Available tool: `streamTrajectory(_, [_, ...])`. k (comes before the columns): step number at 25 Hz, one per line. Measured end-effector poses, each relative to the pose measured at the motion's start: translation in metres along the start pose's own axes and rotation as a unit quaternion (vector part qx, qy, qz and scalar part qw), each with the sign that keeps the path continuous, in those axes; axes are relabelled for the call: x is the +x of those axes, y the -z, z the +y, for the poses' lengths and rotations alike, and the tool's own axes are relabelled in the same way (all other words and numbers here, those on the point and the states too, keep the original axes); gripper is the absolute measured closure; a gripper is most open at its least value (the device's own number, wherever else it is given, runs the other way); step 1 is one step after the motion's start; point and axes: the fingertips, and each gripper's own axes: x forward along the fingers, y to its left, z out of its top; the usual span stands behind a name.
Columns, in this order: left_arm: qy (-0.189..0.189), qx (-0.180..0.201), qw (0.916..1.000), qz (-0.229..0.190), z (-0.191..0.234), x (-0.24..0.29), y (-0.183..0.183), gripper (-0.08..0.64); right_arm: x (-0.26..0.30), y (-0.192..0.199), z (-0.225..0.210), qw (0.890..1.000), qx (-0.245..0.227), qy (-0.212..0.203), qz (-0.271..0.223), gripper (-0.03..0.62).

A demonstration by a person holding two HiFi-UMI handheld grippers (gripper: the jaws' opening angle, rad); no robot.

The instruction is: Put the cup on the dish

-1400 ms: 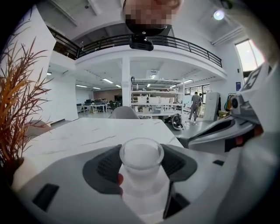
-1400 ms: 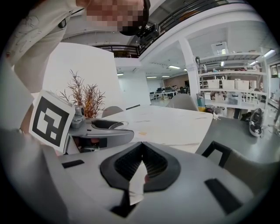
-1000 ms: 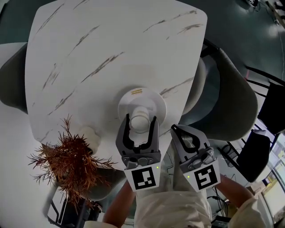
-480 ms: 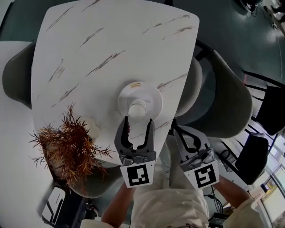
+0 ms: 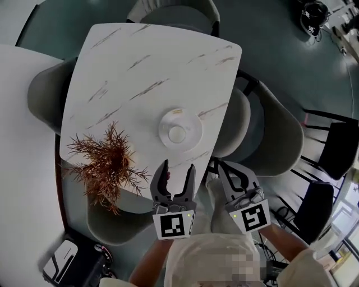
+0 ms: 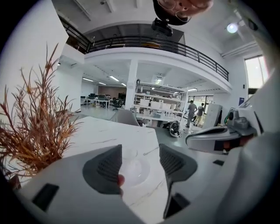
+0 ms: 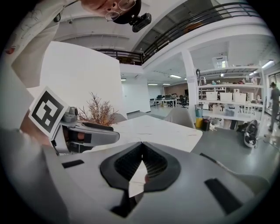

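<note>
A small white cup [image 5: 177,133] stands upright in the middle of the white dish [image 5: 189,122], near the front edge of the marble table [image 5: 140,67]. My left gripper [image 5: 178,168] hangs open and empty, off the table's front edge and apart from the dish. In the left gripper view the dish [image 6: 141,171] shows between the spread jaws of the left gripper [image 6: 140,164]; the cup is faint there. My right gripper [image 5: 223,167] is shut on nothing, to the right of the left one. In its own view the right gripper [image 7: 142,162] has its pads pressed together.
A dried red-brown plant [image 5: 106,162] stands at the table's front left corner. Grey chairs [image 5: 275,129] ring the table on the right, the left [image 5: 45,95] and the far side [image 5: 171,10]. Another white table [image 5: 22,140] lies at the left.
Both grippers have drawn back from the table toward the person, and the head view has pulled up and away. The left gripper, earlier around the cup, now stands clear; cup stays on the dish.
</note>
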Motion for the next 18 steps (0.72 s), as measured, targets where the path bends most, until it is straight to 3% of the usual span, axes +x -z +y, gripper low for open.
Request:
streamTrajectory(3, [-0.004, 0.008, 1.0, 0.002, -0.007, -0.015, -0.01, 0.29, -0.009, -0.02, 0.002, 1.0, -0.014, -0.006, -0.015, 0.586])
streamTrajectory(7, [-0.049, -0.004, 0.9987, -0.015, -0.01, -0.039, -0.024, 0.462, -0.024, -0.045, 0.004, 0.999, -0.03, -0.012, -0.031, 0.586])
streamTrajectory(12, [-0.066, -0.014, 0.9976, -0.015, -0.025, -0.073, -0.033, 0.554, -0.047, -0.067, 0.017, 0.998, -0.032, -0.011, -0.058, 0.586])
streamTrajectory(18, [-0.068, -0.033, 0.9971, 0.007, -0.045, -0.099, -0.036, 0.554, -0.075, -0.07, 0.033, 0.997, -0.038, -0.03, -0.053, 0.586])
